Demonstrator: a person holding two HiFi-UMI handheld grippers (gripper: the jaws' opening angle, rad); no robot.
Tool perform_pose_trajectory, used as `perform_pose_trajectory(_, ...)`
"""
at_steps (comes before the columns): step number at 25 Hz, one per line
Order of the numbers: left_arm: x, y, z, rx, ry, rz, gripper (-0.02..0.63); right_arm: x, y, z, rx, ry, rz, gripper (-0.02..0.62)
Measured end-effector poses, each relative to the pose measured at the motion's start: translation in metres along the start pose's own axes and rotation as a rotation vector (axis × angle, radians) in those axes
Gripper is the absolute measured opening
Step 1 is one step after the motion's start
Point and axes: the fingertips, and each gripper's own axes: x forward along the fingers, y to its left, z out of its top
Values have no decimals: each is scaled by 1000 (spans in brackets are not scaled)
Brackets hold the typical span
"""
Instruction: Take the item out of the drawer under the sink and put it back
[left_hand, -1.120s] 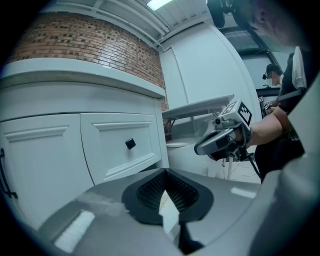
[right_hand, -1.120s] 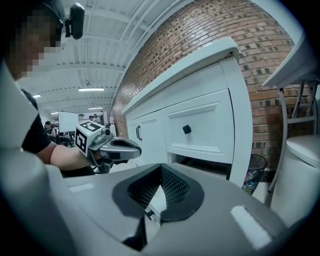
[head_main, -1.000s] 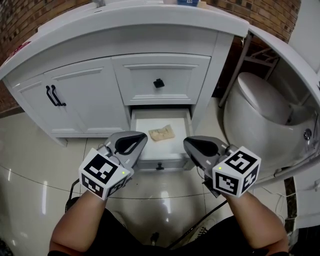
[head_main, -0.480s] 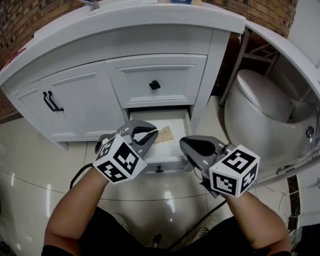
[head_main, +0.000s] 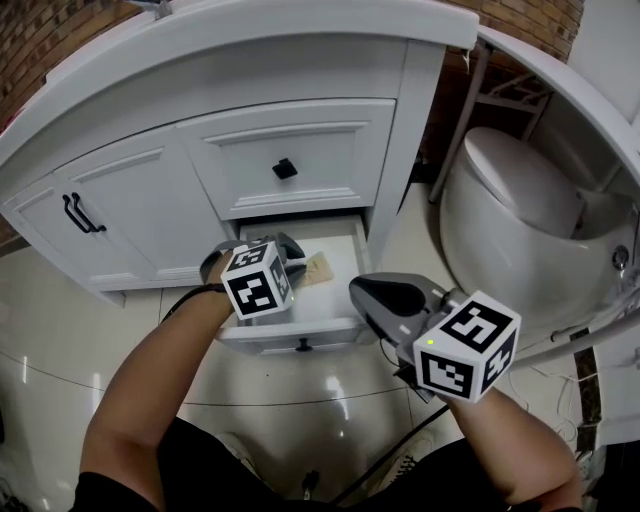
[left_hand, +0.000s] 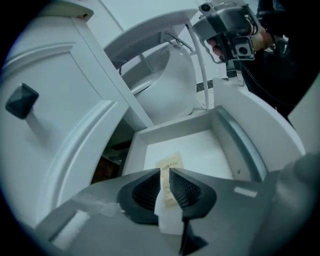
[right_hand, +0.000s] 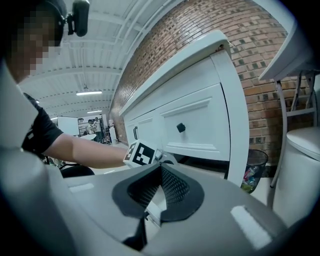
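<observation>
The low drawer (head_main: 290, 335) under the sink stands pulled out. A small tan packet (head_main: 318, 266) lies flat on its white floor. My left gripper (head_main: 290, 250) hangs over the drawer with its tips just left of the packet, mostly hidden under its marker cube. In the left gripper view the jaws of the left gripper (left_hand: 165, 172) stand a narrow gap apart, the packet (left_hand: 171, 161) showing beyond them, untouched. My right gripper (head_main: 362, 290) hovers shut and empty to the right of the drawer's front; the same right gripper (right_hand: 161, 166) points at the cabinet.
A closed upper drawer with a black knob (head_main: 285, 168) sits above the open one. Cabinet doors with black handles (head_main: 80, 213) stand at the left. A white toilet (head_main: 510, 220) is close on the right. A waste bin (right_hand: 255, 170) stands beside the cabinet.
My left gripper has moved forward from in front of the drawer to over its inside, beside the packet. The right gripper has hardly moved.
</observation>
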Motion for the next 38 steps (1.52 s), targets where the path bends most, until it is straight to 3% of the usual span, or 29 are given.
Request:
perform_pose_trajectory(9,39,-11,-20,-14,84,-122,83,0,-8,-1,18,-1,-1,8)
perform_pose_trajectory(17,44,-13,-21,-16,102,-124,21,0,-7,0,16,-2,4,8)
perform_pose_trajectory(25,16,7,-14,-91,64,-45,9,-2,-6,1,8,-5,-12,8)
perform_pose_trajectory(30,-12,12,-1,-91,28,8,9,-4,-5,1,3,-11,-25,8)
perform_pose_trajectory(38,-96,8,35,-209,-189,142,9,-7,6,5,-19,-20,-29,8)
